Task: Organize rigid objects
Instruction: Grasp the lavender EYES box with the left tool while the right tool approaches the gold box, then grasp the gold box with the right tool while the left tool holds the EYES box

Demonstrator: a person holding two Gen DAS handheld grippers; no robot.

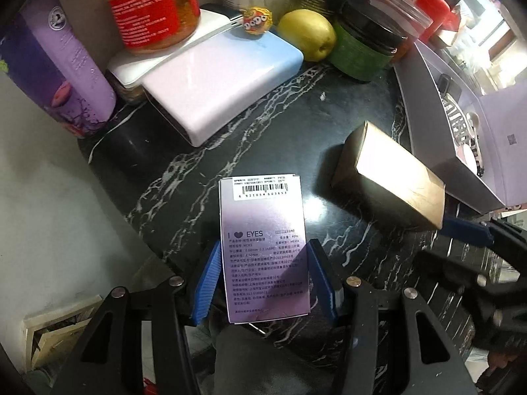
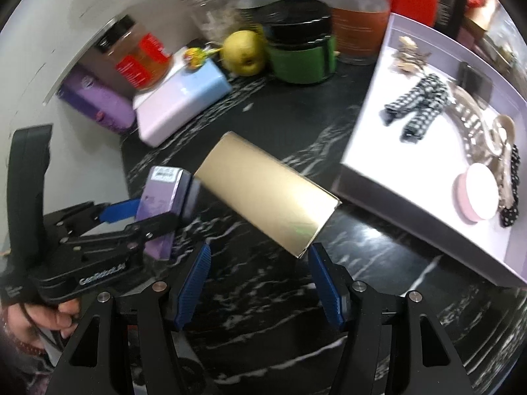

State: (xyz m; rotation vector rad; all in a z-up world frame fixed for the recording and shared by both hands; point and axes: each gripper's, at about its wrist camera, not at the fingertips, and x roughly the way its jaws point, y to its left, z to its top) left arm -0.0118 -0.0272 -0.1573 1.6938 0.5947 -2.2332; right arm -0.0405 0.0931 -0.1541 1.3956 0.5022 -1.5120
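Surroundings: on the black marble counter (image 1: 296,121) you have a pink and blue box (image 1: 227,82) near the wall, a red-labelled jar (image 1: 154,6) on top of it, a purple carton (image 1: 62,65) beside it, a yellow pear (image 1: 308,34) and a green-banded jar (image 1: 365,46).
In the way: between the lavender box and the tray stands only the gold box.
Left gripper (image 1: 263,283): your blue pads are clamped on both sides of the lavender box (image 1: 263,247), lifted above the counter.
Right gripper (image 2: 260,283): your jaws are apart around the near end of the gold box (image 2: 270,191); whether the pads press on it, I cannot tell.
Tray (image 2: 372,118): white, open, at your right; inside lie a checkered bow (image 2: 418,105), hair claws (image 2: 477,131) and a round pink case (image 2: 476,194).
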